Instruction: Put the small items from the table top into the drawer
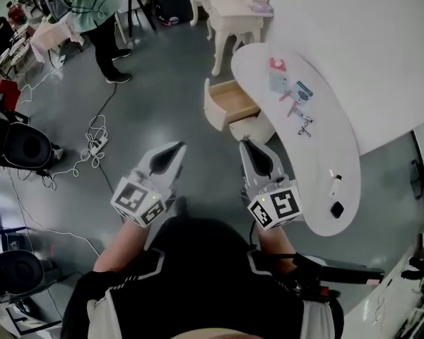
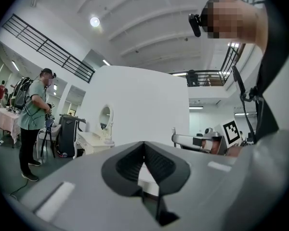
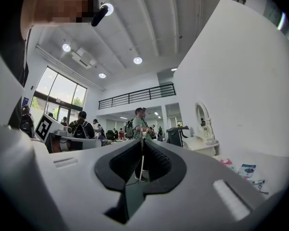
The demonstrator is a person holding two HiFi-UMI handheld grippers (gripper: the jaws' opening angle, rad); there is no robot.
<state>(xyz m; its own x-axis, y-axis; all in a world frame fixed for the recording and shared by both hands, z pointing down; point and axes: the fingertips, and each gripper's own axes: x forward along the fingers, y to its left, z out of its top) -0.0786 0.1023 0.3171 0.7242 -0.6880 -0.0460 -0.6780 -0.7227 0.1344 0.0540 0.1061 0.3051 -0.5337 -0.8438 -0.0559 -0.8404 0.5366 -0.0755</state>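
Observation:
A white oval table (image 1: 353,154) stands at the right in the head view. On it lie a pink packet (image 1: 278,64), a blue card (image 1: 302,90), a dark bunch like keys (image 1: 305,126), a small white item (image 1: 335,186) and a small black item (image 1: 337,209). A wooden drawer (image 1: 232,102) stands pulled open at the table's left side, and I see nothing inside it. My left gripper (image 1: 177,149) (image 2: 144,144) and right gripper (image 1: 249,145) (image 3: 141,141) hang over the floor short of the drawer. Both are shut and hold nothing.
A person in a green top (image 1: 93,6) stands at the back left. A white dressing table (image 1: 230,13) with a mirror is behind the oval table. Cables and a power strip (image 1: 93,144) lie on the grey floor. Black chairs (image 1: 21,147) are at the left.

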